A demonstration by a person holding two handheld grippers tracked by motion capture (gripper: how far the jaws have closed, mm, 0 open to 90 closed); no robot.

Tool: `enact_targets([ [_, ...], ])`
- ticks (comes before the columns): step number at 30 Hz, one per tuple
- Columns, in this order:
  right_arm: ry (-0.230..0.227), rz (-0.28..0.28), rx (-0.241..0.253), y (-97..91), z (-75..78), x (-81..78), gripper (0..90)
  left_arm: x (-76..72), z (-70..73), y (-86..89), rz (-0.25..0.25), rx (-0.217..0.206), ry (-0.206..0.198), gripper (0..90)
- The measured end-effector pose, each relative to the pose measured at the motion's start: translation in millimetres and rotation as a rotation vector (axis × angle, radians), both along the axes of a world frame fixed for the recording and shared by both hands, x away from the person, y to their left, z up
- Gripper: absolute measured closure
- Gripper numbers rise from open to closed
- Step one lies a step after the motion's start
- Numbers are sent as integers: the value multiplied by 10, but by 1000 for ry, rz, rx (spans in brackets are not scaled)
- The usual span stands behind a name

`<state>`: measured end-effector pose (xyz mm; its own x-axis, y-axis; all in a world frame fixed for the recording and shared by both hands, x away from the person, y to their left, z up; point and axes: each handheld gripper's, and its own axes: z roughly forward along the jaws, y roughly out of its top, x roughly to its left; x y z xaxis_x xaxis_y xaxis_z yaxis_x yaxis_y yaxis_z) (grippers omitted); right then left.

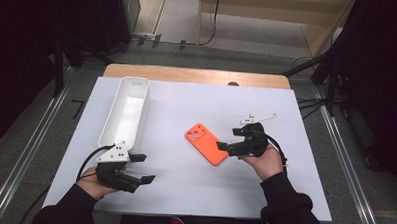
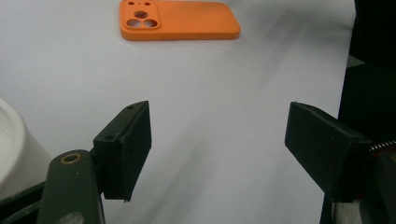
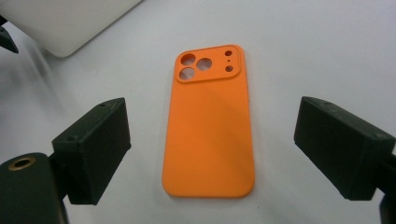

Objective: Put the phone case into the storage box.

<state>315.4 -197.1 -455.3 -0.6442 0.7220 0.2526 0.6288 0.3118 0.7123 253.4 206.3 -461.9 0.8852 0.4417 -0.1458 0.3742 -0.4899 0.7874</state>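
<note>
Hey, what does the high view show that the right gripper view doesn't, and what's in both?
High view alone: the whole white tray, the left gripper open near its end, both hands and the floor beyond the table. Right gripper view alone: the right gripper with open jaws either side of the orange phone case, close enough to count its camera cutouts. Both: the case on the white table and part of the tray.

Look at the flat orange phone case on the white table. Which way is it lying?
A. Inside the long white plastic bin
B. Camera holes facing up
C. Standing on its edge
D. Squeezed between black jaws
B: the flat orange phone case lies flat, round camera holes up, untouched.
</note>
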Motion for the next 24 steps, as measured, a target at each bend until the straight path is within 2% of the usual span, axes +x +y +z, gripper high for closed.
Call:
enact_targets([
  [13,-2,24,-35,219,0,131,97,1,0,4,-2,4,1,234],
  [24,0,26,-55,347,-12,179,97,0,1,6,-1,6,0,234],
])
